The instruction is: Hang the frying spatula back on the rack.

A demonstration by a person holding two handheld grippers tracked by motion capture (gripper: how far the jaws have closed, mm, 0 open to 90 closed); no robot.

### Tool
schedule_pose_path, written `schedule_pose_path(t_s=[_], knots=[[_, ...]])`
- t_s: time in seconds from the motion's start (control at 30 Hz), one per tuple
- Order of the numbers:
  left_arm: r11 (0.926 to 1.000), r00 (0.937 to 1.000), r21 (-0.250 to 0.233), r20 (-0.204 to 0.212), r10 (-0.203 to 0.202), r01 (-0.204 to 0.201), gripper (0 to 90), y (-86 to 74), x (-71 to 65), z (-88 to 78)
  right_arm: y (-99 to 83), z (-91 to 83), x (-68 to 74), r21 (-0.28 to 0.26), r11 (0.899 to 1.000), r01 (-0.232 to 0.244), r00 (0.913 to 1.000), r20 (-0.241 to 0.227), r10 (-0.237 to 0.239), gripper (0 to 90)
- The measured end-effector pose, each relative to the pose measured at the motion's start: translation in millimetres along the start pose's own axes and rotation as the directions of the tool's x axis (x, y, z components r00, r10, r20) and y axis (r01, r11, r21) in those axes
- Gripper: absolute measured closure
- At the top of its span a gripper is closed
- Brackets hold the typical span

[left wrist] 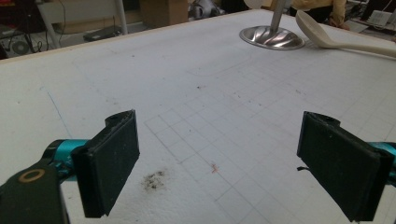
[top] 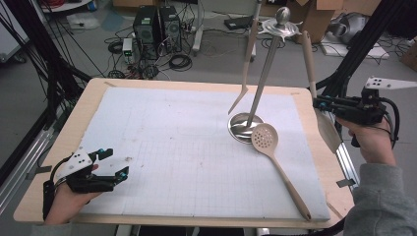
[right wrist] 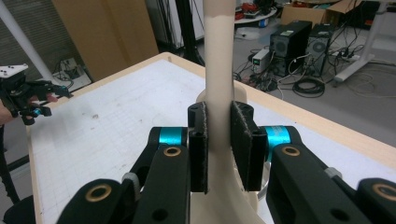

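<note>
No legible text, label, brand, number or sign was present on any surface in the three views.

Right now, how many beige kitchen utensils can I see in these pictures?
3. A fork-like utensil hangs from the metal stand. A slotted spoon lies on the white mat beside the stand's base. A spatula is clamped in the right gripper at the table's right edge.
</note>
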State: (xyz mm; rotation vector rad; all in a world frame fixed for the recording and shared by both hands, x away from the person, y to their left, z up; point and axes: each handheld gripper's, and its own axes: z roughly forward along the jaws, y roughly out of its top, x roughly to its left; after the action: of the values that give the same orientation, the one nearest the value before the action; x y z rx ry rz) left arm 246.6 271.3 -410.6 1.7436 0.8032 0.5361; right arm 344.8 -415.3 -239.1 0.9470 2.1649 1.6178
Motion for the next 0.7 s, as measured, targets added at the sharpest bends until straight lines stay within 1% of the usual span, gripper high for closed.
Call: schedule_pose_path(t_s=[0.1, 0.17, 0.27, 0.43, 0.7], knots=[[1.0, 1.0, 0.0, 0.001, 0.0, 0.0, 13.3, 0.0, 0.1, -0.3, -0.3, 4.6, 0.3, 0.005, 1.0, -0.005, 1.0, -0.001, 0.005, 77.7], [1.0, 1.0, 0.001, 0.0, 0.0, 0.0, 13.3, -0.1, 0.1, -0.2, -0.4, 8.2, 0.2, 0.007, 1.0, 0.001, 1.0, 0.002, -0.001, 77.6], [1.0, 1.0, 0.0, 0.0, 0.001, -0.001, 13.3, 0.1, -0.3, -0.2, -0.5, 13.3, 1.4, 0.013, 1.0, -0.01, 1.0, 0.001, 0.01, 77.6], [1.0, 1.0, 0.0, 0.0, 0.003, -0.003, 13.3, 0.3, -0.2, -0.6, -0.5, 23.1, 1.9, 0.024, 1.0, -0.002, 1.0, 0.009, 0.002, 77.7], [1.0, 1.0, -0.005, 0.0, 0.002, -0.002, 13.3, 1.2, -0.5, -2.0, 0.8, 38.6, 5.0, 0.041, 0.999, -0.006, 0.9997, 0.024, 0.005, 77.8]])
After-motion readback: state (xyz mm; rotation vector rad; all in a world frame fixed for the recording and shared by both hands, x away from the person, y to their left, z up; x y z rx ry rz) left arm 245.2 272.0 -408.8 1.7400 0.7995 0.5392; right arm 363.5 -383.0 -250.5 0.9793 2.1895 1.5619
